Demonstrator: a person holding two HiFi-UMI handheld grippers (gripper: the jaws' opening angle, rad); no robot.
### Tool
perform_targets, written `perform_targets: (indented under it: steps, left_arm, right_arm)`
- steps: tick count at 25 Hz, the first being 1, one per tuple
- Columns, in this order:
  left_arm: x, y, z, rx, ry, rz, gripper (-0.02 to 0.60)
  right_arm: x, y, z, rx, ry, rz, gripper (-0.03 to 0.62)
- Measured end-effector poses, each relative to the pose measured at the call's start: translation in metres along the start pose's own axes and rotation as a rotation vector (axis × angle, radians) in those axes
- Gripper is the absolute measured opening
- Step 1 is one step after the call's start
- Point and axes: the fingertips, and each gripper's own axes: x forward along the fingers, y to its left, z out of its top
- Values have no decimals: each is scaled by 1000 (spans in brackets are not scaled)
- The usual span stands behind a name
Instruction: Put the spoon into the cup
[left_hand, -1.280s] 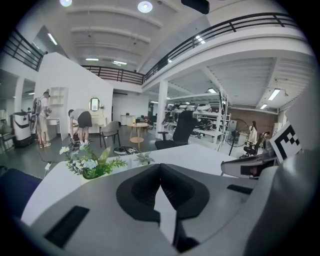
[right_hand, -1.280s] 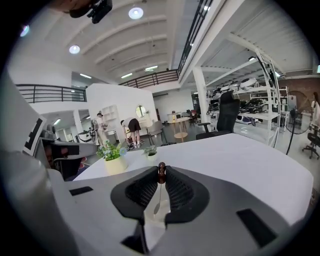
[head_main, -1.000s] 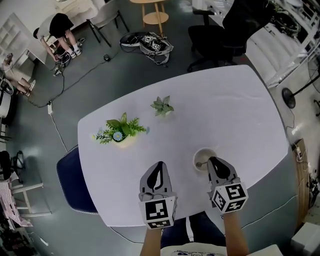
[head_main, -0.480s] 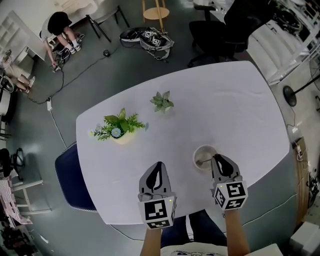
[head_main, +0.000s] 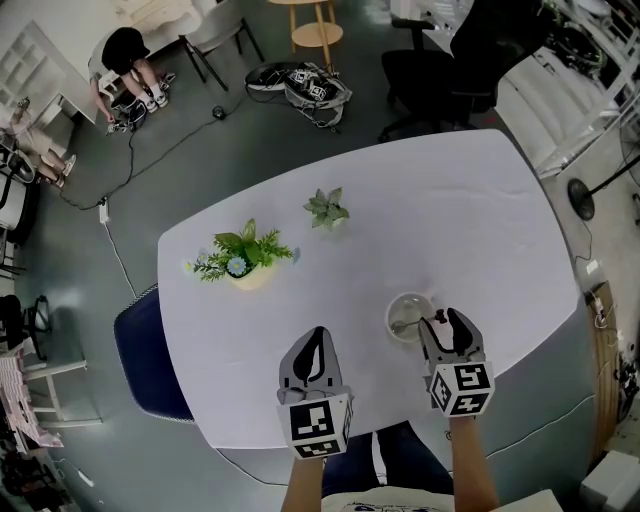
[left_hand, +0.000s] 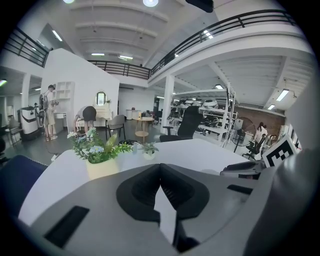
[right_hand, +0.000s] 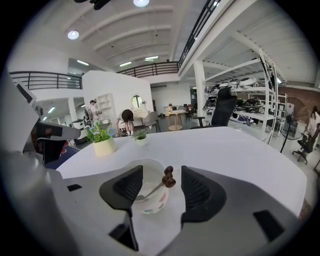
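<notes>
A white cup (head_main: 393, 311) stands on the white table (head_main: 480, 230) near its front edge. The metal spoon (head_main: 404, 327) rests inside it, its dark knobbed handle end (right_hand: 168, 178) leaning over the rim of the cup (right_hand: 156, 199). My right gripper (head_main: 446, 320) sits just behind the cup's right side. Its jaws are opening and stand wide either side of the handle end, pads clear of it, so the right gripper (right_hand: 161, 172) holds nothing. My left gripper (head_main: 319, 332) hovers left of the cup, shut and empty, its tips (left_hand: 160, 167) meeting.
A potted plant with a blue flower (head_main: 243, 262) and a small succulent (head_main: 326, 210) stand farther back on the table. A blue chair (head_main: 150, 360) is at the table's left edge. Office chairs, a stool and bags lie on the floor beyond.
The right gripper's jaws have spread apart and let go of the spoon, which now lies in the cup. That gripper drew back slightly. The left gripper stayed put.
</notes>
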Motion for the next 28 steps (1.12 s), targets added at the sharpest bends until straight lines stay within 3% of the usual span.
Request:
perform_targets:
  steps: [5,14,21,28]
  left_arm:
    - [-13,0,21,1,-43,13,14]
    - [-61,-2,90,9,-180,48,14]
    - [-104,-5,151,29,-306,77,14]
    - [-145,-14,197,45,-388,96,14]
  right_arm:
    - [-23,-3,37,-5,-93,-30,255]
    - [-94,4,132,-19,-319,-53,82]
    - [-142,17,196,-51,-457,-34,45]
    - [-182,24,239,-62,-532,-25,21]
